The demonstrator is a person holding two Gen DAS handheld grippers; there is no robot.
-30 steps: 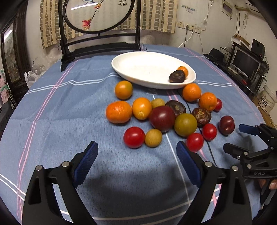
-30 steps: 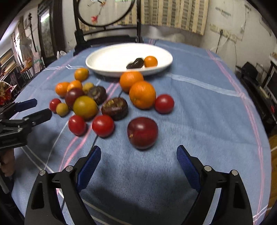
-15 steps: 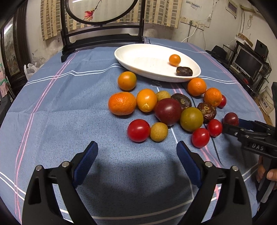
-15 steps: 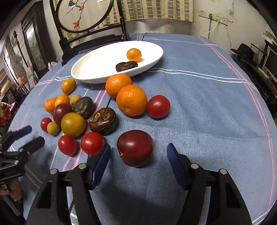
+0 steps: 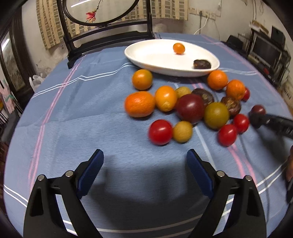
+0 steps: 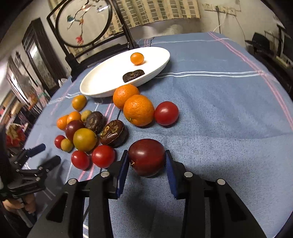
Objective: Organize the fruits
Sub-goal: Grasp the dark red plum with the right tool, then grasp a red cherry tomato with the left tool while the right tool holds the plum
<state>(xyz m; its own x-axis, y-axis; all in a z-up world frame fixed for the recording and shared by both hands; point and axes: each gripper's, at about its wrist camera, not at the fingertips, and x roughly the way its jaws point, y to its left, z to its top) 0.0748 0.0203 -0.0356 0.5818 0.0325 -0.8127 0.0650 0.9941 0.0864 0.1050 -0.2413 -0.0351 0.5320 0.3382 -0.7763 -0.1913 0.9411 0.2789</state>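
My right gripper (image 6: 146, 161) is shut on a dark red plum (image 6: 146, 157) that rests on the blue tablecloth; it also shows in the left wrist view (image 5: 258, 110). A white oval plate (image 6: 102, 86) at the back holds a small orange fruit (image 6: 137, 58) and a dark brown fruit (image 6: 133, 75). Several oranges, red tomatoes and dark fruits lie in a cluster (image 5: 190, 108) before the plate. My left gripper (image 5: 144, 164) is open and empty, low over the cloth short of a red tomato (image 5: 160, 131).
A dark wooden stand with a round painted screen (image 5: 102, 11) sits behind the plate. The tablecloth (image 6: 228, 109) is bare to the right of the fruit. Shelves and a monitor (image 5: 265, 49) stand past the table's right edge.
My right gripper moved forward around the dark red plum and closed on it. The left wrist view shifted slightly; its jaws stayed open.
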